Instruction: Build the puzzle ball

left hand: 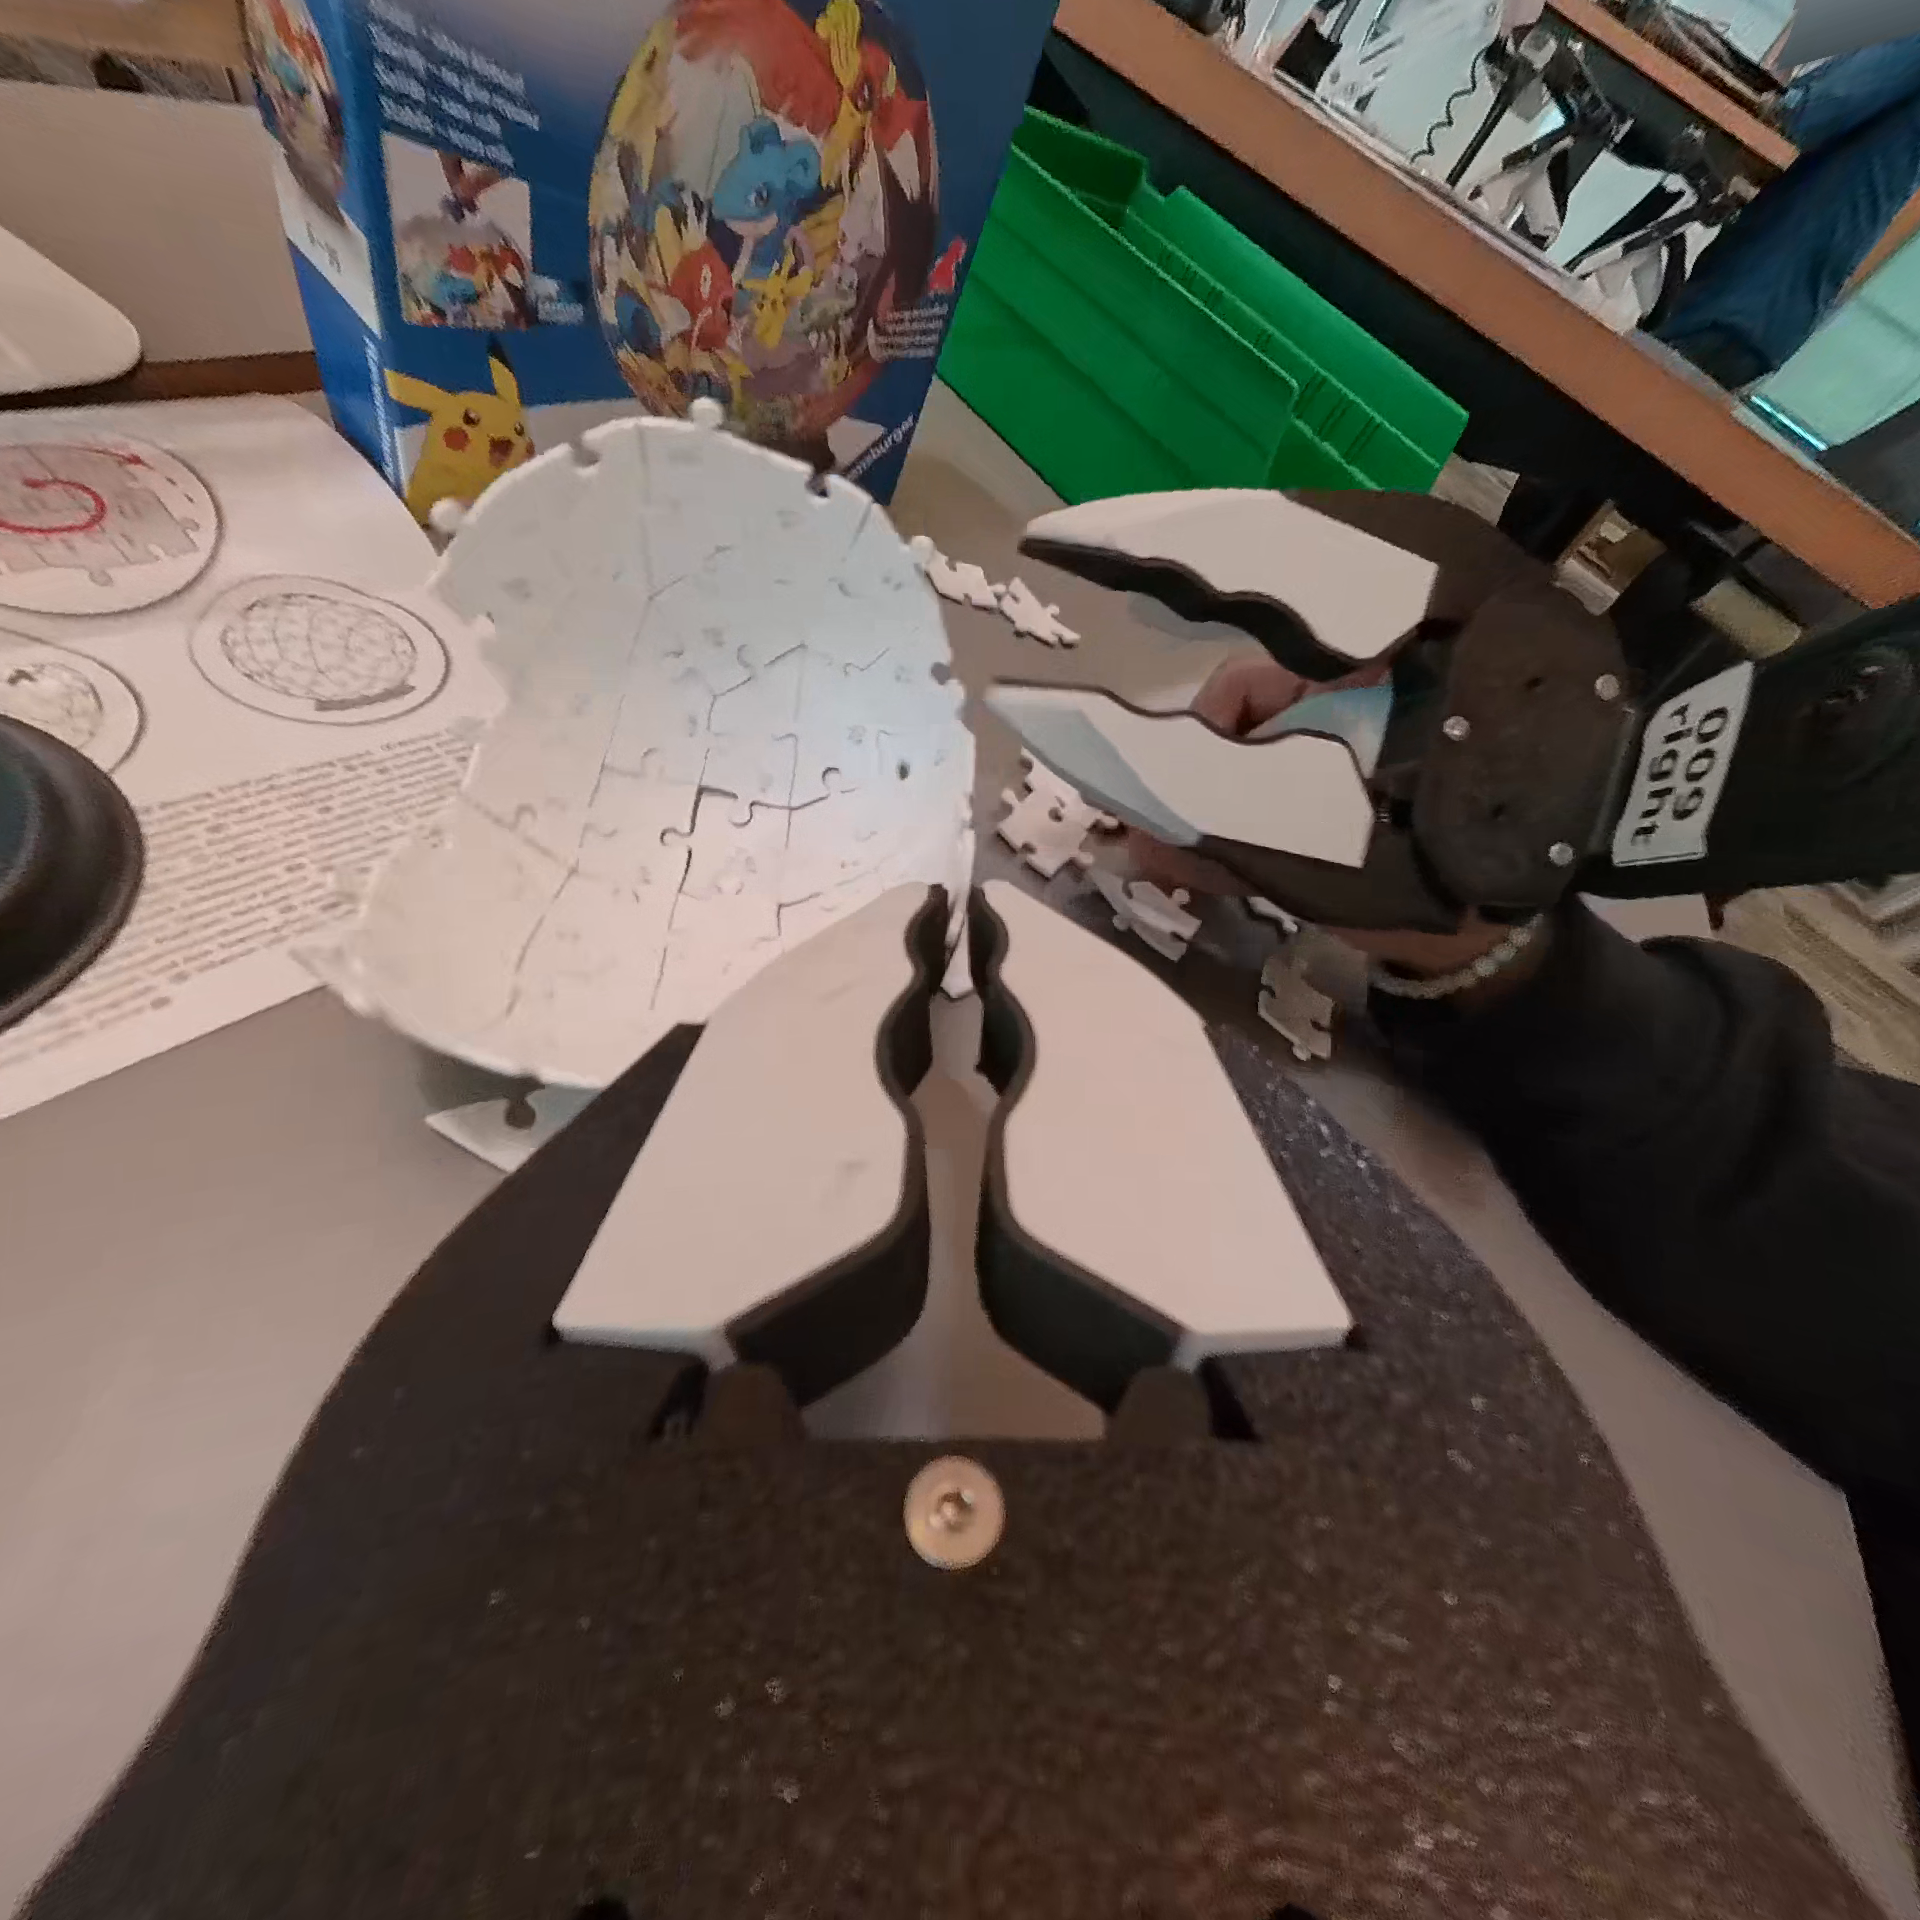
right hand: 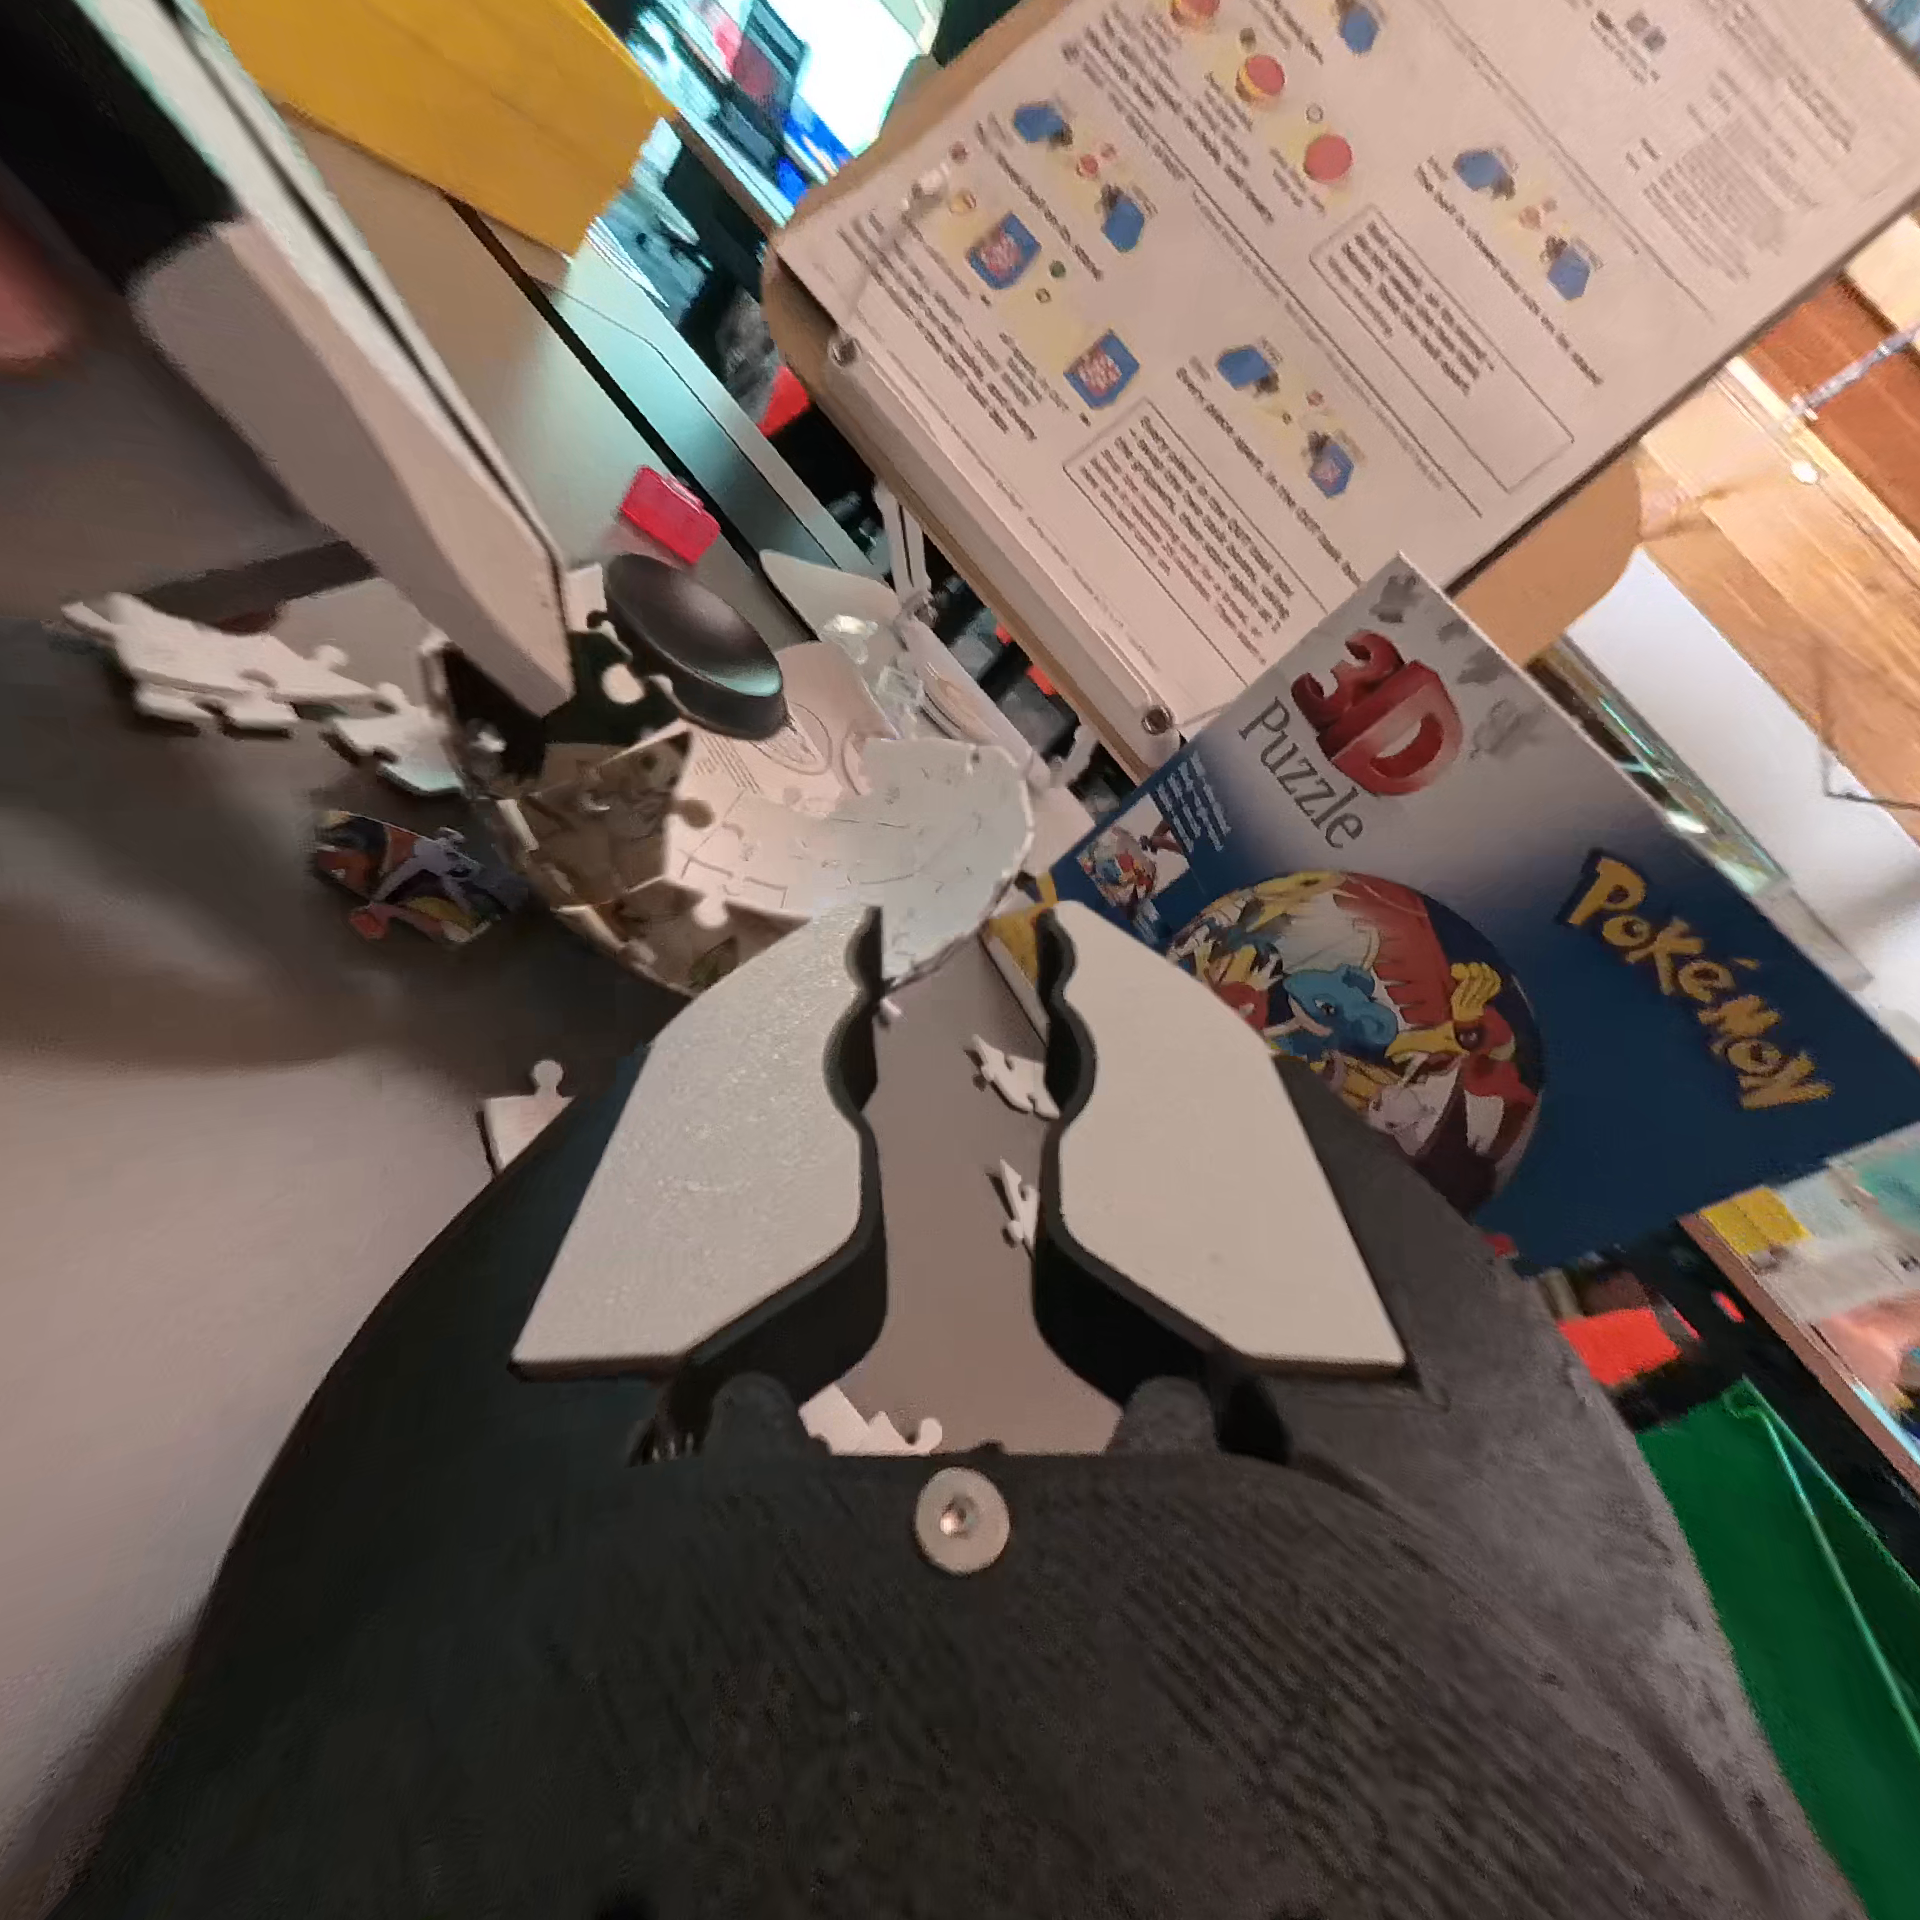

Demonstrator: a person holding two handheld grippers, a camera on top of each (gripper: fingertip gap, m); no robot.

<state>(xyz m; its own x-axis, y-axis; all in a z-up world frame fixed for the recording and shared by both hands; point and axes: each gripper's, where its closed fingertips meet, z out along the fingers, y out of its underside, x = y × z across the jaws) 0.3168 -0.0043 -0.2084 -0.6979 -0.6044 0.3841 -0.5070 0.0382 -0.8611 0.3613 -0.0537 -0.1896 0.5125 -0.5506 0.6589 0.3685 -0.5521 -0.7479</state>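
Left hand-held gripper (left hand: 961, 909): white-faced fingers nearly together, tips pinching the lower rim of the half-built white plastic puzzle-ball shell (left hand: 686, 748). The shell stands tilted on the grey tabletop (left hand: 208, 1247), concave blank inside facing the left wrist camera, jagged knobs along its top edge.

Right hand-held gripper (left hand: 1003, 623): seen from the left wrist view, it sits just right of the shell's rim, fingers apart with a clear gap, nothing between them (its own view agrees (right hand: 961, 920), tabletop showing between the fingers). A dark-sleeved arm (left hand: 1621, 1143) with a beaded bracelet carries it.

Loose white jigsaw pieces (left hand: 1060, 821) lie scattered on the tabletop right of the shell, under and beyond the right hand-held gripper. In the right wrist view one small cluster of printed, colourful pieces (right hand: 410, 878) lies apart to the left.

Behind the shell: upright blue cardboard puzzle box (left hand: 644, 229) with a picture of the finished ball. Left of the shell: white printed instruction sheet (left hand: 208, 727) with circular diagrams, flat on the tabletop, shell's edge overlapping it. A black round base (left hand: 52, 862) sits at the far left edge (partly cut off). Green plastic bins (left hand: 1174, 322) stand off the tabletop to the right, behind.
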